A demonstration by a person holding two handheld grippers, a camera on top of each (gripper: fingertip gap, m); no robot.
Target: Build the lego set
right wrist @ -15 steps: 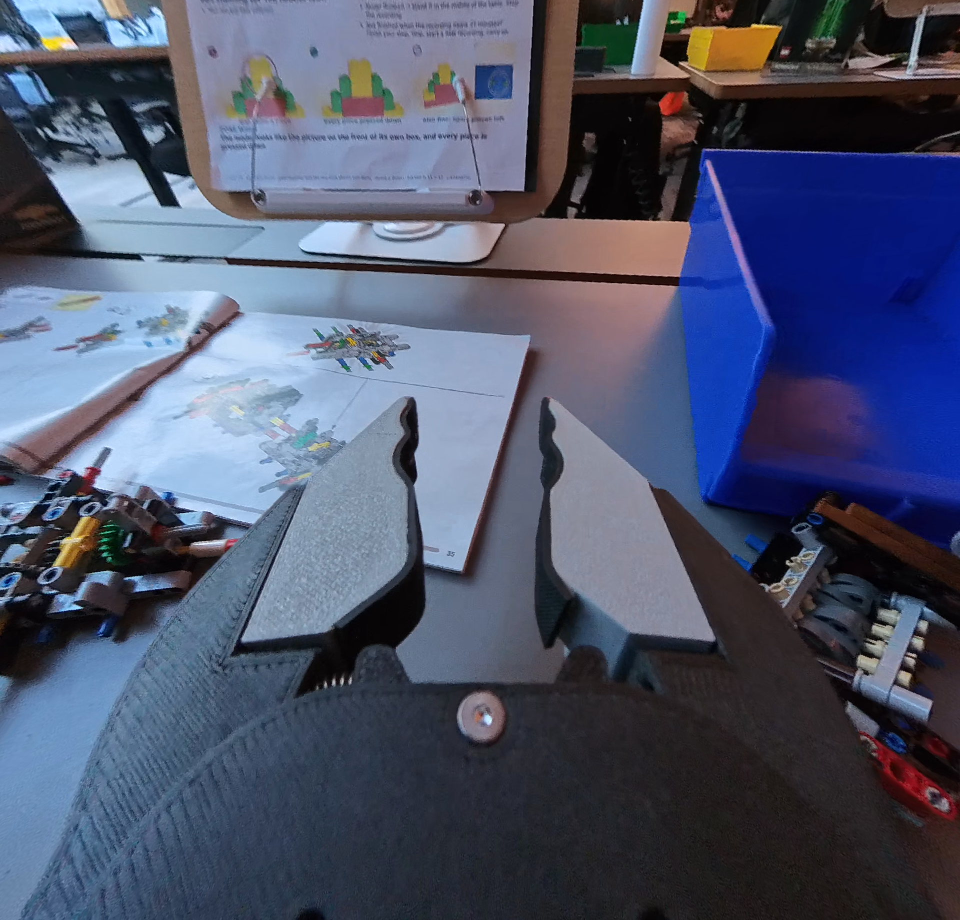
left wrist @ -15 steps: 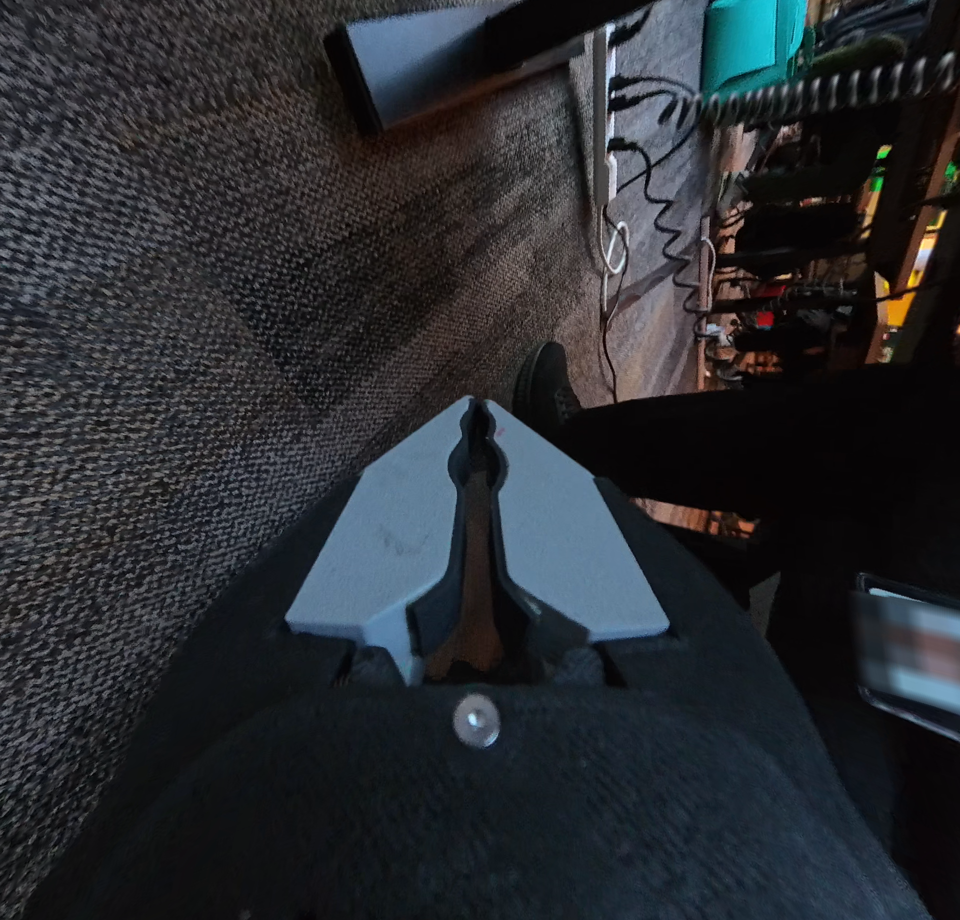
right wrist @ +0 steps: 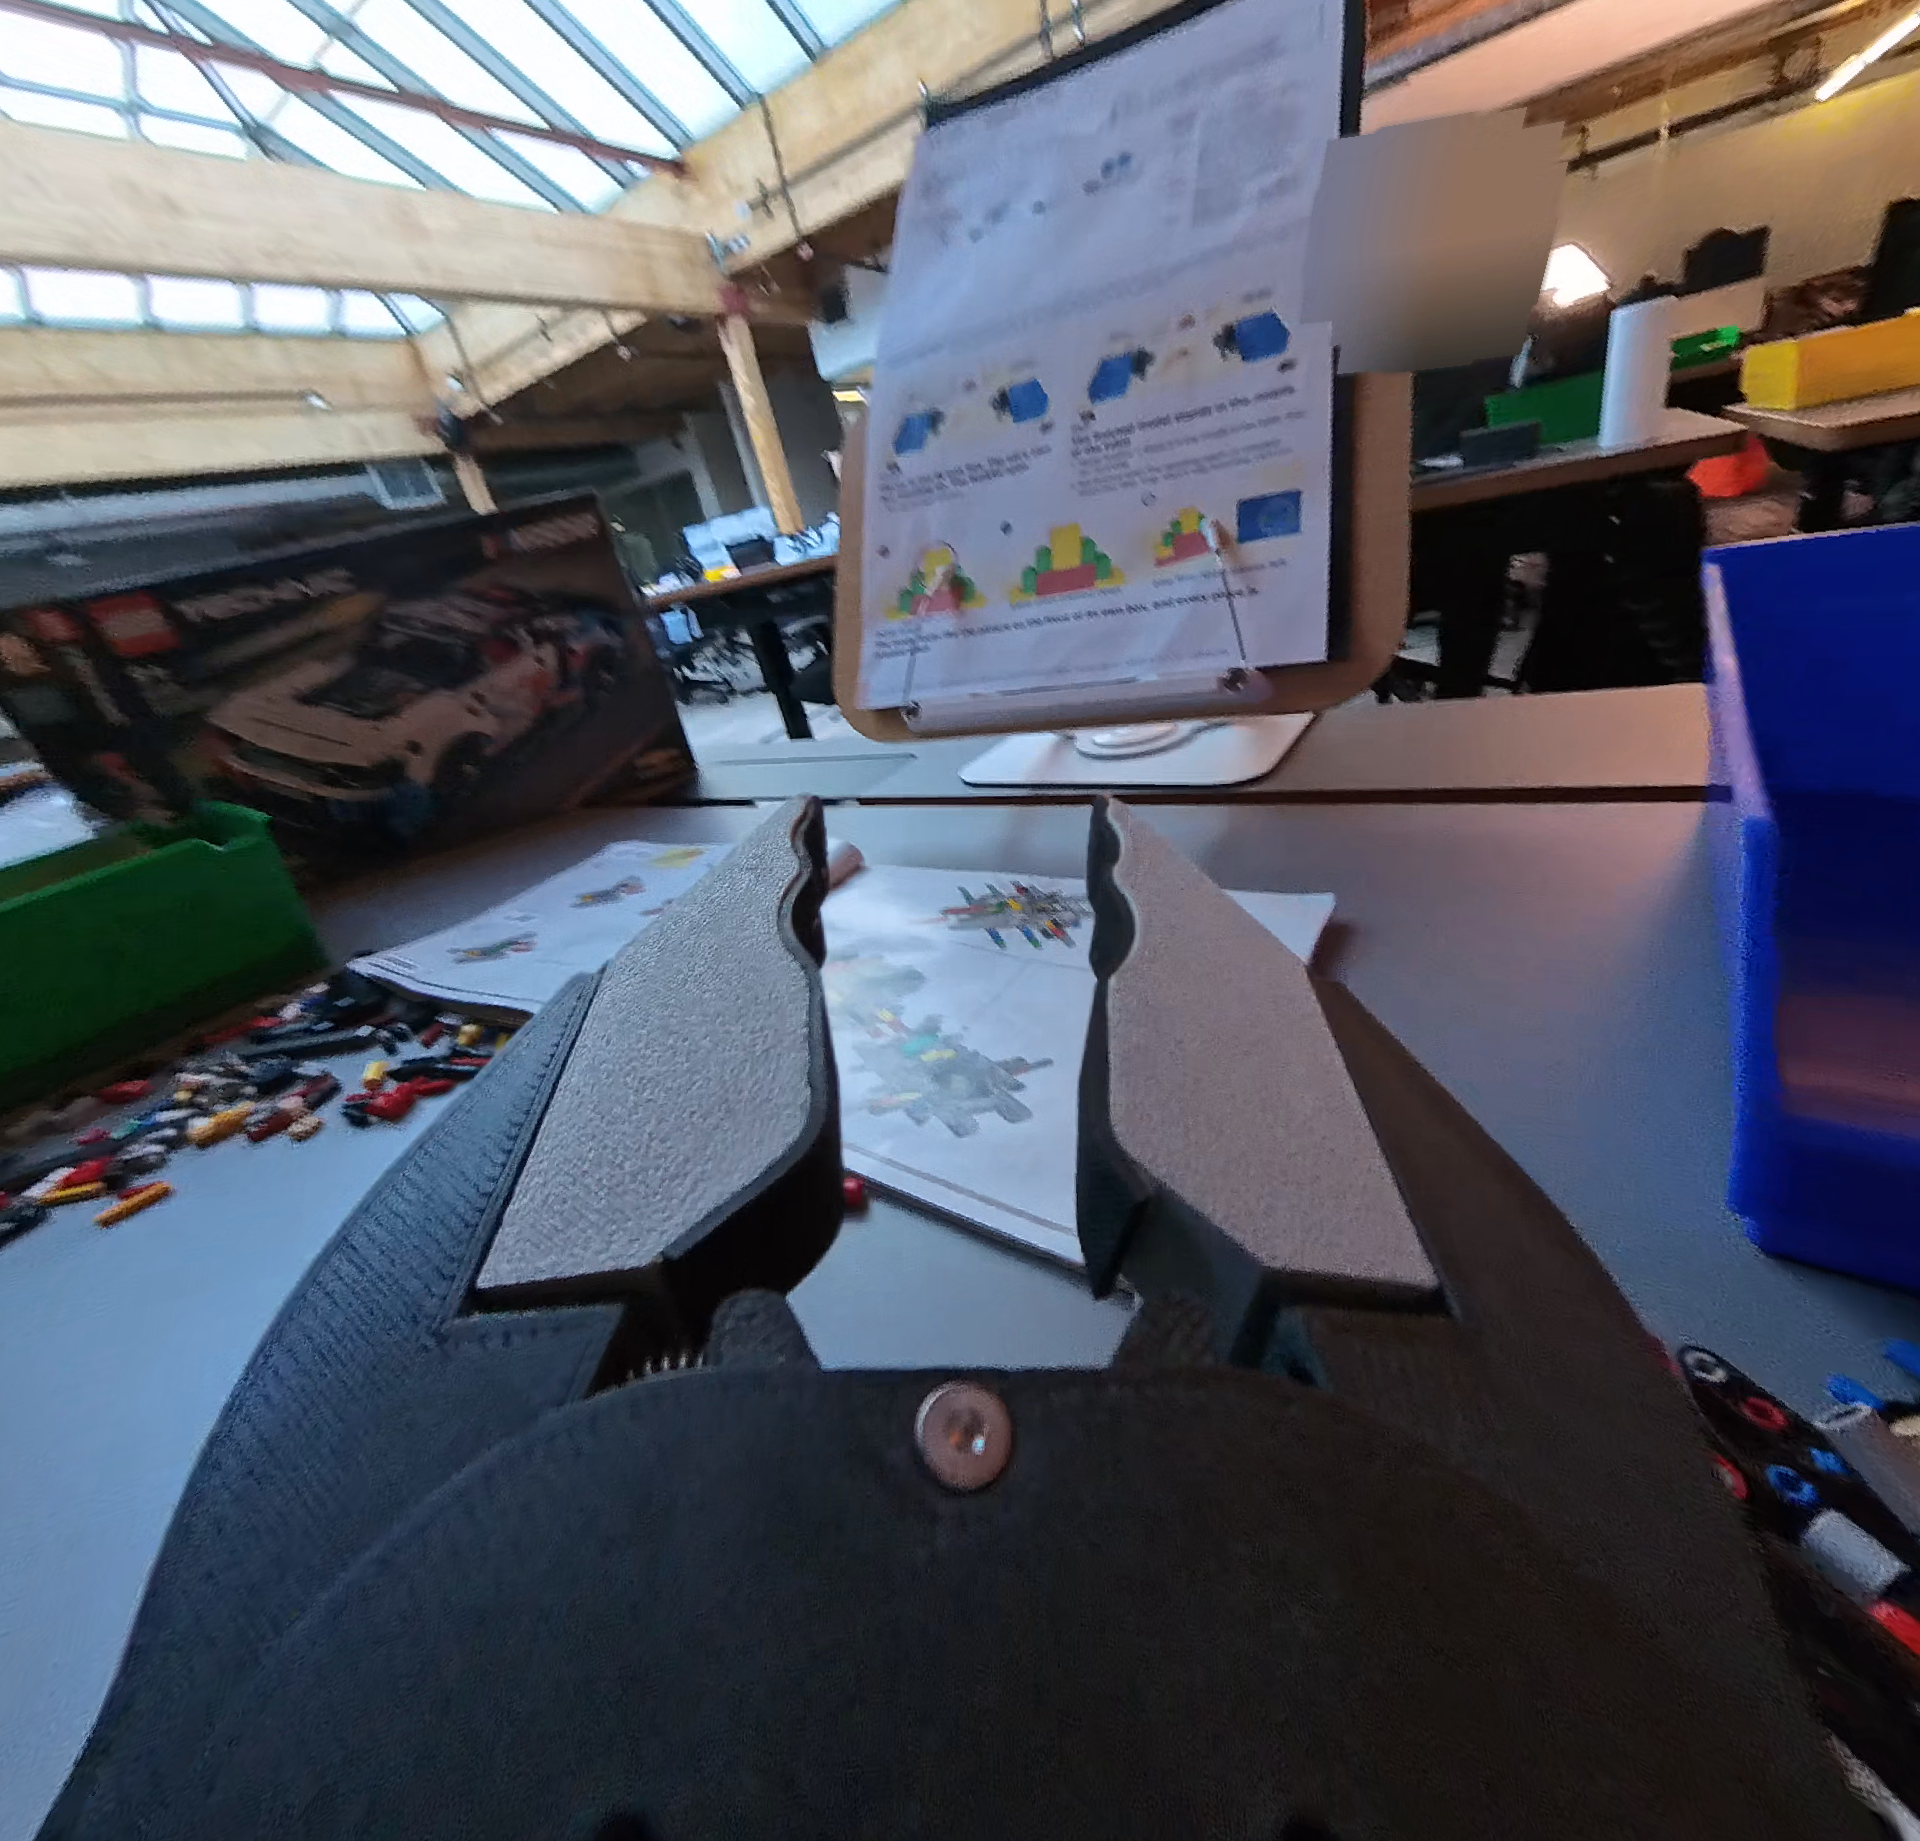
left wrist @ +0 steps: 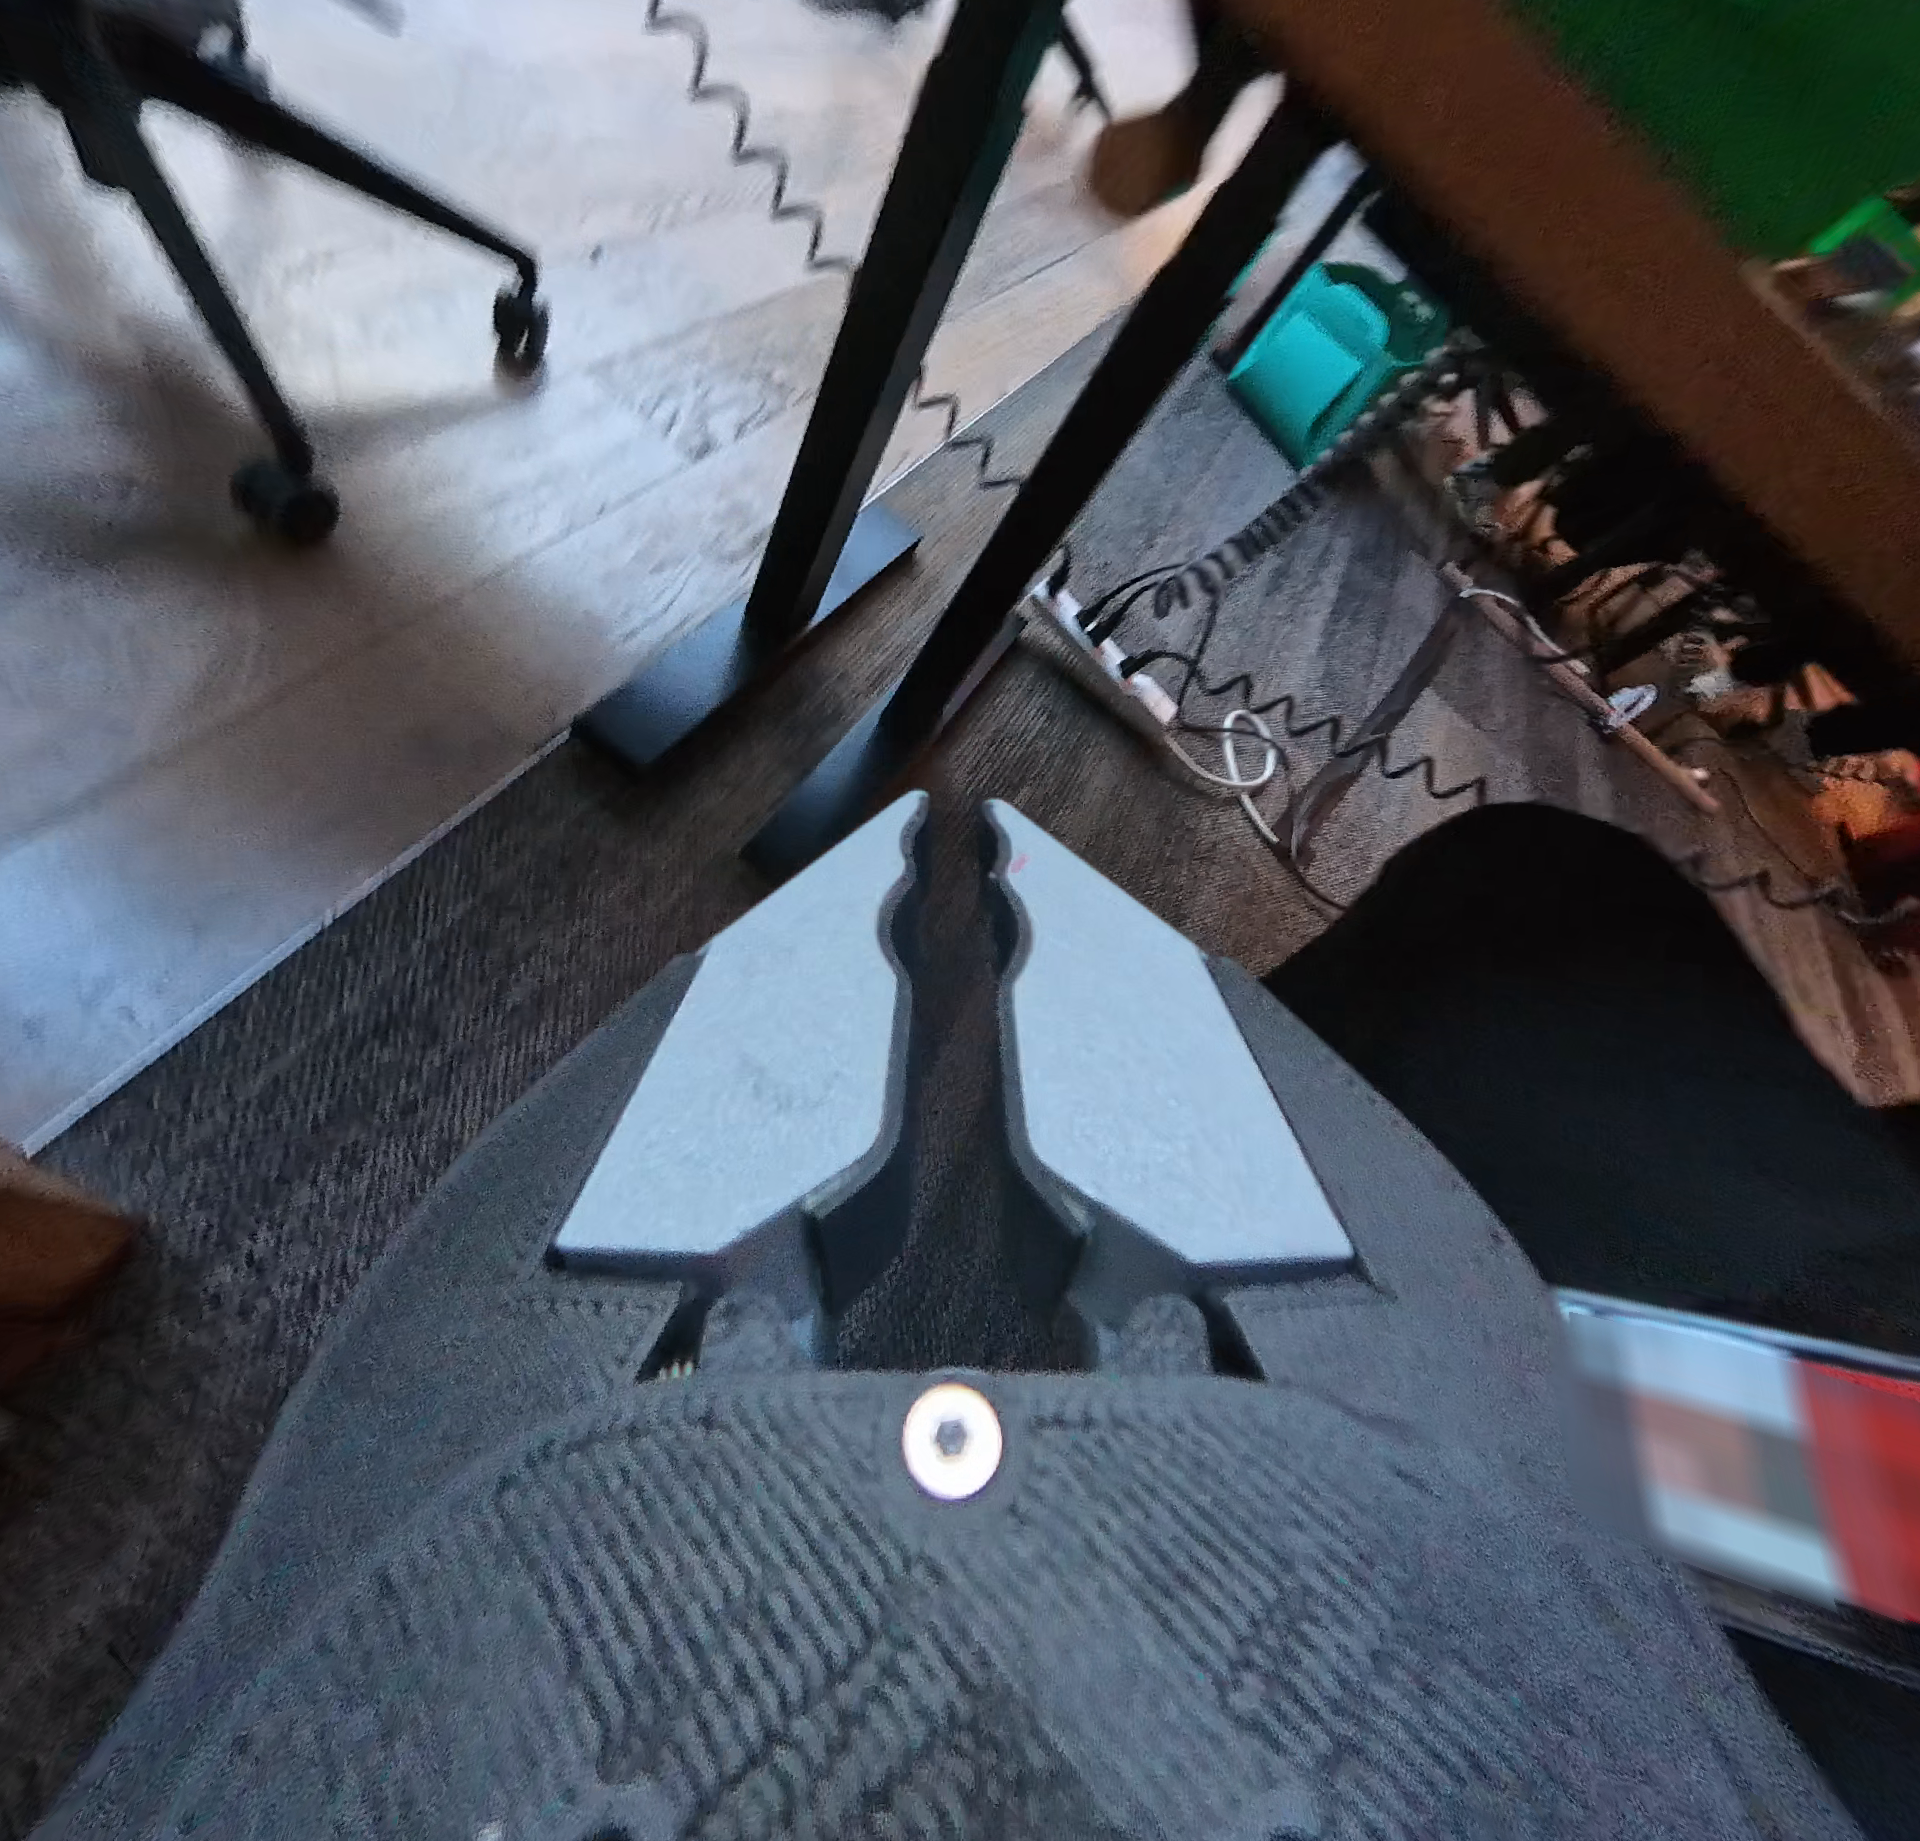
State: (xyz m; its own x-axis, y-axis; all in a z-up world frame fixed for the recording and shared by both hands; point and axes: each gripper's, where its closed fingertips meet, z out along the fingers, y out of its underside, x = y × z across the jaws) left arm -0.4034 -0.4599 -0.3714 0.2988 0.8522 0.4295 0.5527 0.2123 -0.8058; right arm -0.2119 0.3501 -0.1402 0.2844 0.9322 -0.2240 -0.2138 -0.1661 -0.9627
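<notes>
My left gripper (left wrist: 954, 804) hangs below table height and points at the dark carpet (left wrist: 364, 1064) near a black table leg (left wrist: 894, 264). Its fingers stand a narrow slit apart, with only carpet showing between them. My right gripper (right wrist: 956, 804) is open and empty, held above the grey table (right wrist: 1507, 960). An open instruction booklet (right wrist: 966, 1012) lies on the table beneath and between its fingers. Loose small building pieces (right wrist: 208, 1116) lie scattered to its left.
A sheet stand (right wrist: 1112, 420) stands at the back, a blue bin (right wrist: 1818, 856) at the right, and a green bin (right wrist: 135, 918) and a dark set box (right wrist: 343, 659) at the left. More pieces (right wrist: 1829, 1500) lie front right. On the floor are a power strip (left wrist: 1112, 648), cables, a teal box (left wrist: 1320, 357) and chair castors (left wrist: 520, 321). My hands' fingertips stand some 85 centimetres from each other.
The left view has swung from bare carpet toward the table legs, and its fingers have parted from shut to a narrow slit. The right gripper has tilted upward and opened slightly wider.
</notes>
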